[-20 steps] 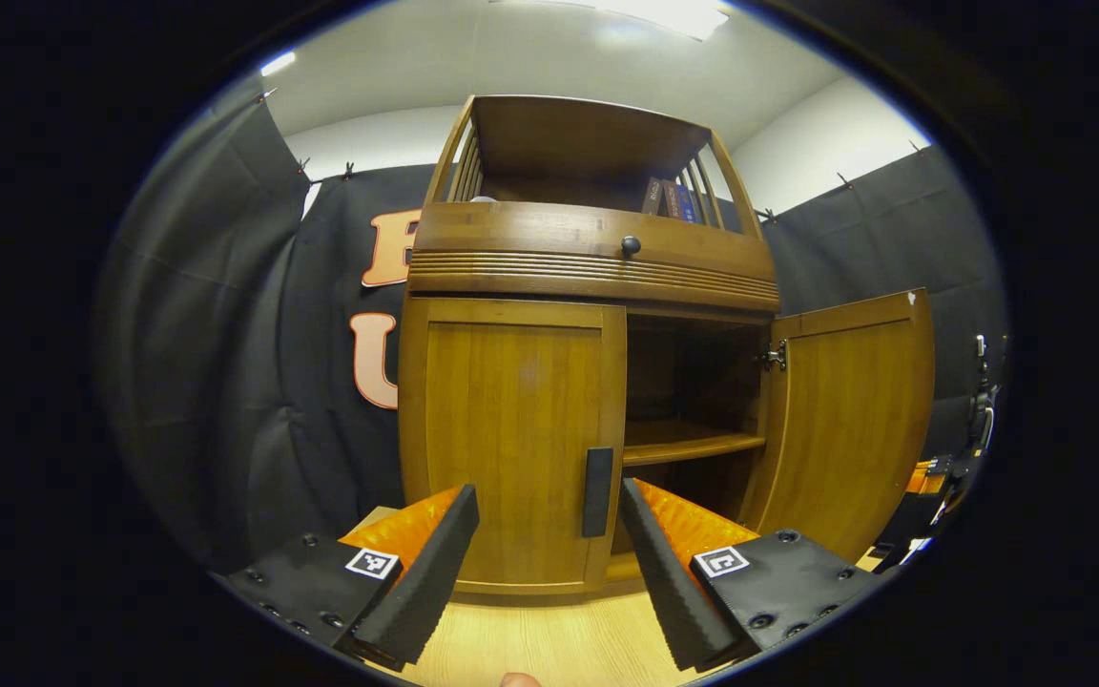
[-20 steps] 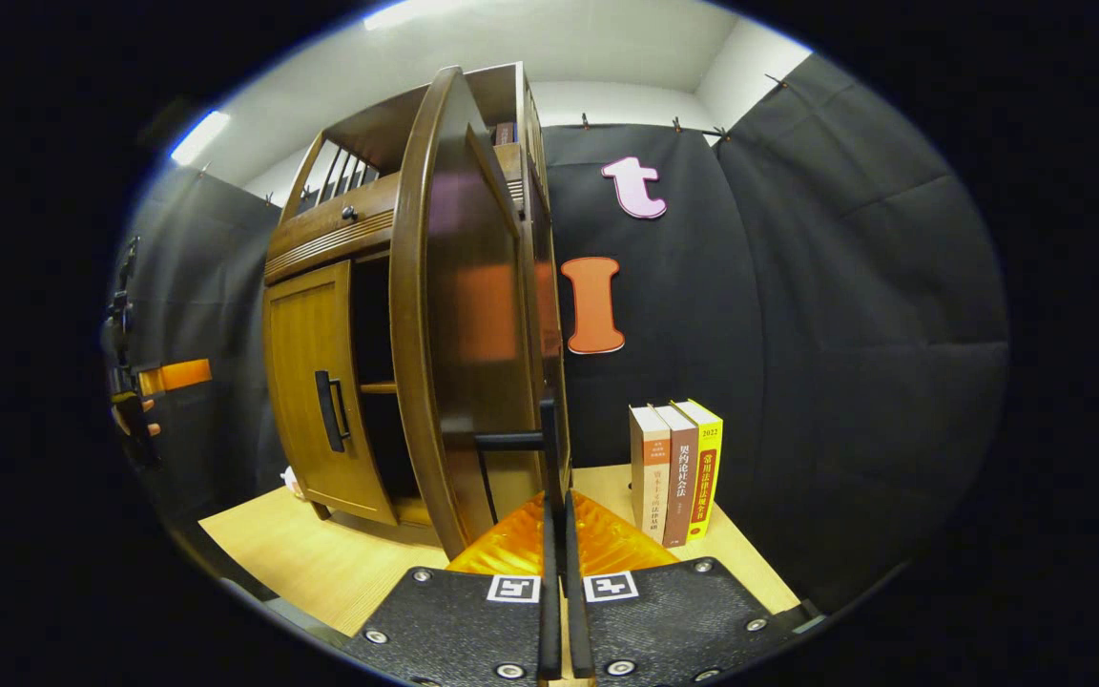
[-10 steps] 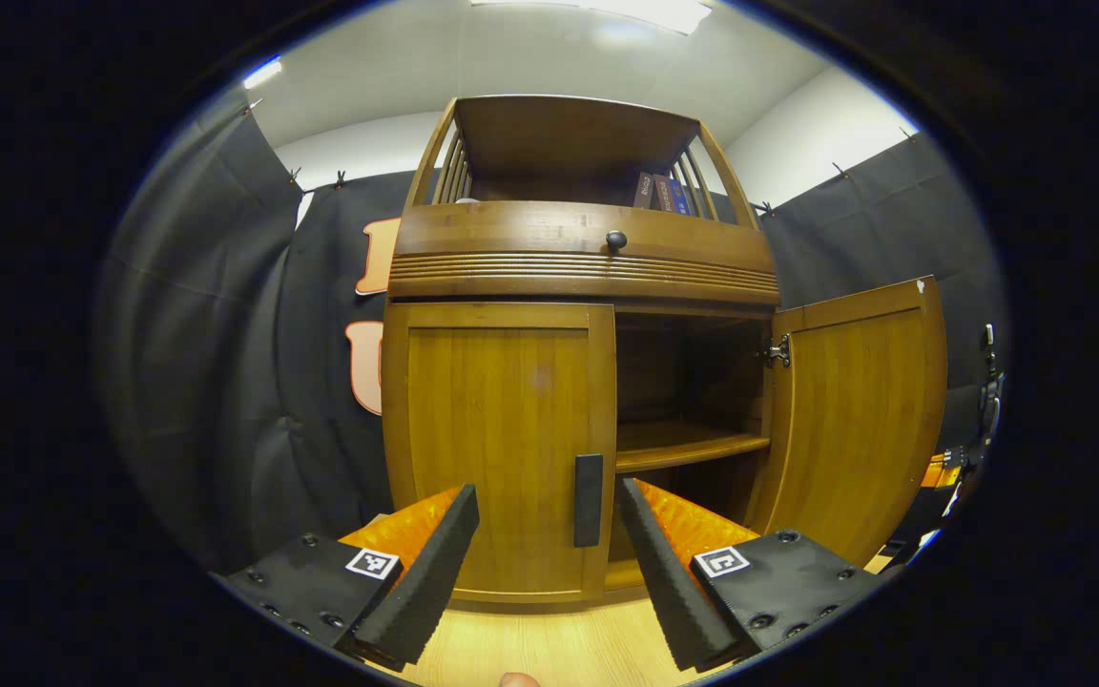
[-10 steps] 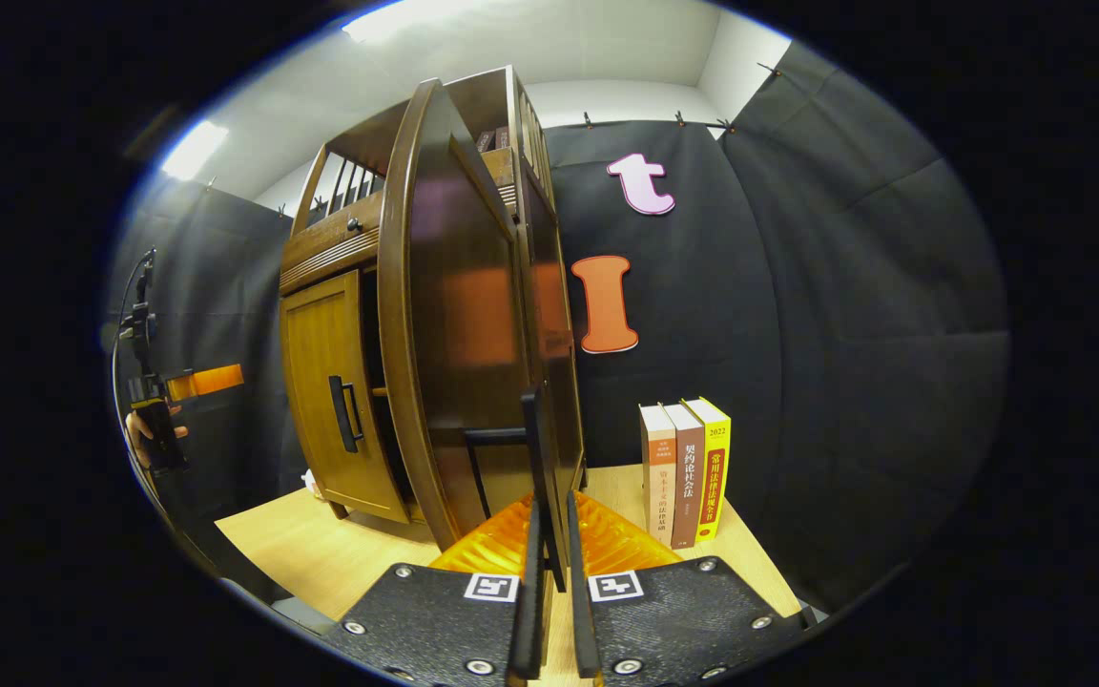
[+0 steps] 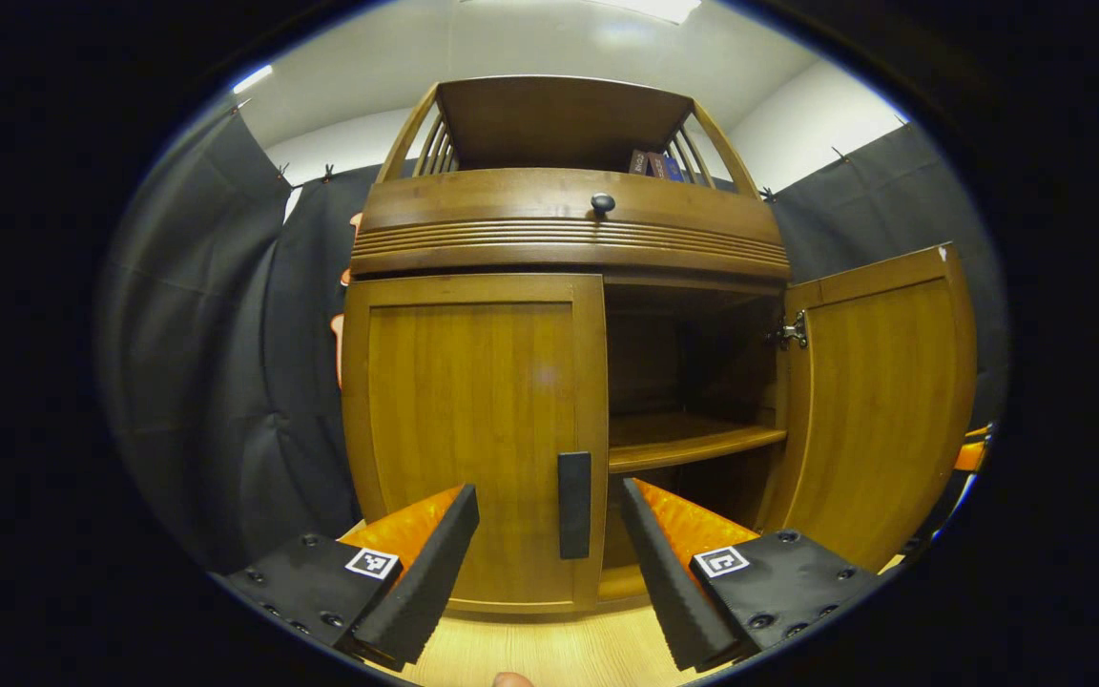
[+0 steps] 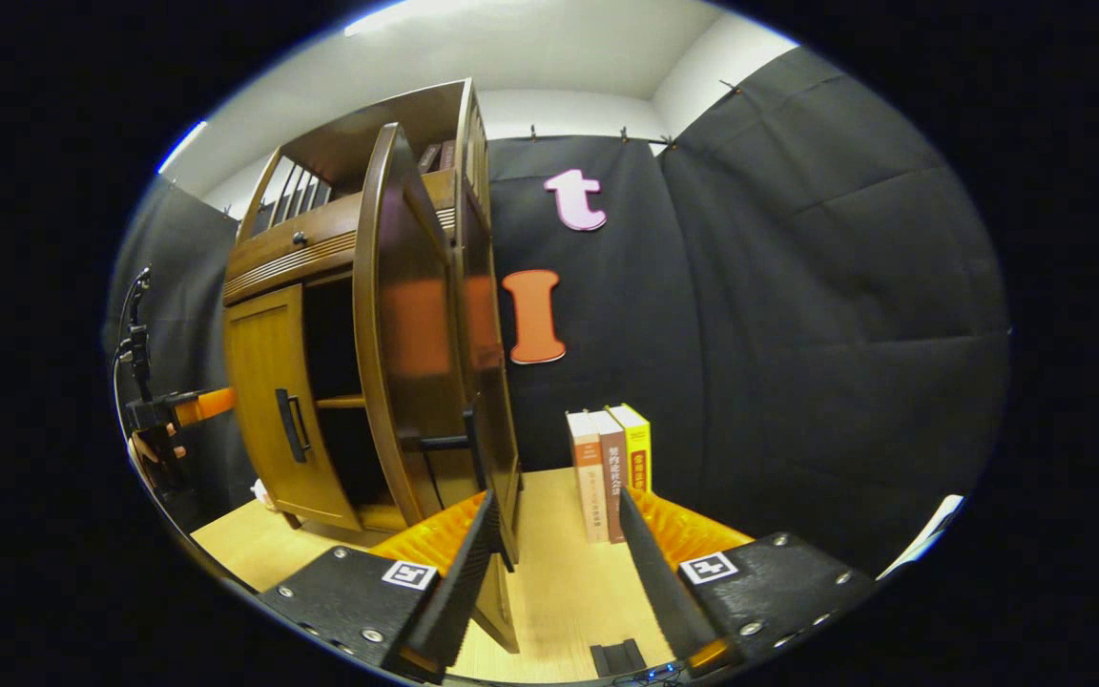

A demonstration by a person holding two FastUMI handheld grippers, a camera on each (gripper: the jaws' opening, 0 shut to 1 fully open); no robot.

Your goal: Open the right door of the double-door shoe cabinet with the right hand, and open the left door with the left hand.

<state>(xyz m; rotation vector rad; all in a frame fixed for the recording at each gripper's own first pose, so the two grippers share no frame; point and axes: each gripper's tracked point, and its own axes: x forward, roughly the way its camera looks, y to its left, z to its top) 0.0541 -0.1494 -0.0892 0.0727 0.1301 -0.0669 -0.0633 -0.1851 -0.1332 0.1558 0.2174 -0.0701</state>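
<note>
The wooden shoe cabinet (image 5: 569,229) stands close in front in the left gripper view. Its left door (image 5: 468,420) is closed, with a dark upright handle (image 5: 573,504) at its right edge. My left gripper (image 5: 547,572) is open, and the handle sits between and just beyond its fingers, untouched. The right door (image 5: 879,401) stands swung wide open. In the right gripper view that door (image 6: 406,334) appears edge-on with its handle (image 6: 459,442) free. My right gripper (image 6: 557,582) is open beside it, holding nothing.
An inner shelf (image 5: 693,441) shows behind the open door. Three books (image 6: 610,472) stand upright on the light wooden table (image 6: 254,544) to the right of the cabinet. A hand with the left gripper (image 6: 163,420) shows at far left. A drawer knob (image 5: 602,202) is above the doors.
My right gripper has opened, let go of the right door's handle and drawn back to the right. My left gripper has moved closer to the left door's handle.
</note>
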